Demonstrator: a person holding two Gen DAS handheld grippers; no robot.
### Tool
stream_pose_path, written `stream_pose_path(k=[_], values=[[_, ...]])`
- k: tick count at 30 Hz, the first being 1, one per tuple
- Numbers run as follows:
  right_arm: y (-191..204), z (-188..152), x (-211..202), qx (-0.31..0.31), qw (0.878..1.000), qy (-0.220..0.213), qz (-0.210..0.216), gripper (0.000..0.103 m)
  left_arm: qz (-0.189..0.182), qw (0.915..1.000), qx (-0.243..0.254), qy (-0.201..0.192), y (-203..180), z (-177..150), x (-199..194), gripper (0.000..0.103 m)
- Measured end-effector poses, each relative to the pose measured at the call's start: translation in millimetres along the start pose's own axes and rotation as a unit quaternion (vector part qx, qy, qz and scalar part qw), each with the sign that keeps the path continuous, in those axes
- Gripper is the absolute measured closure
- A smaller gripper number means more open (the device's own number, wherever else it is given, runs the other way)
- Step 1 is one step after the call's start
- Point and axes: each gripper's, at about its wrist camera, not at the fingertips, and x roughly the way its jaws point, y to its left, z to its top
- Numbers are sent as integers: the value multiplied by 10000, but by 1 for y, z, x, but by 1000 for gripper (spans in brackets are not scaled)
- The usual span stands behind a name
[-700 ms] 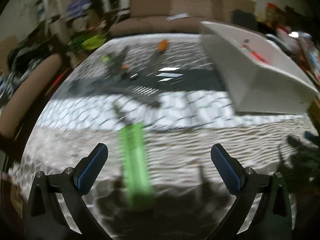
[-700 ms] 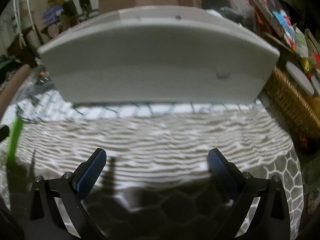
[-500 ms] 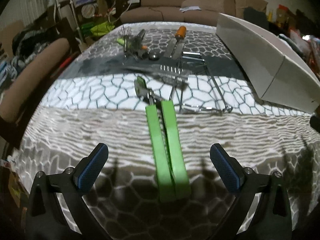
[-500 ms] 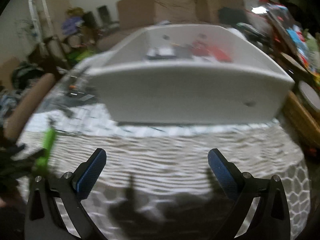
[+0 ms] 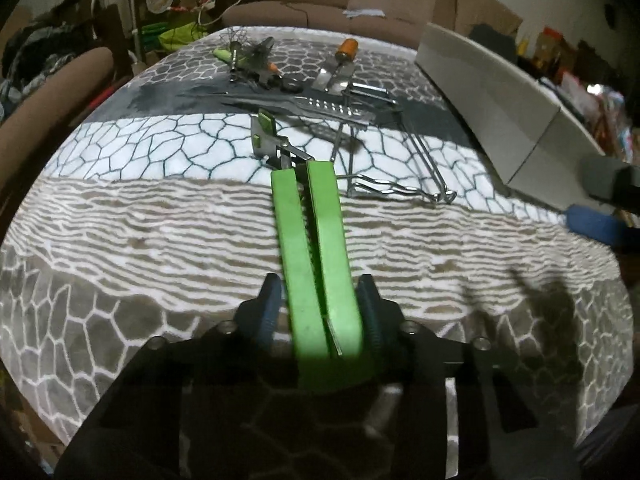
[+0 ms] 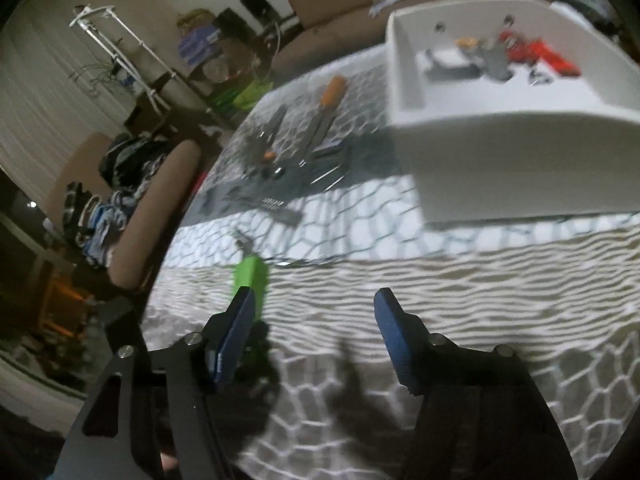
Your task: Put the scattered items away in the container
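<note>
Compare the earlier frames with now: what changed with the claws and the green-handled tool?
The left claw closed around the green-handled tool, which earlier lay free between its wide-open fingers. The right claw swung left, away from the white container, and stays open and empty. Scattered utensils unchanged.

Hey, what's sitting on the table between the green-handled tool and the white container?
In the left wrist view, a bent wire rack lies on the cloth between the green-handled tool and the white container; nothing else crosses that stretch.
</note>
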Motion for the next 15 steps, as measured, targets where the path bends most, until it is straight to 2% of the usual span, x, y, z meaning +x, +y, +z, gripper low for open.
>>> stream_pose_path(k=[5,10,14,15], values=[[29,10,42,81,9983,541,178,38,-484,9982,-358,15,19,0,-3,72],[57,19,88,-40,9958,900,145,38,-907,9931,-740,115,43,0,-7,74],[56,20,120,339,9922,1154,327,38,-1208,9879,-956,166,57,-1,-7,75],[54,20,124,428,9916,1173,340,38,-1372,9841,-1109,203,63,0,-6,76]])
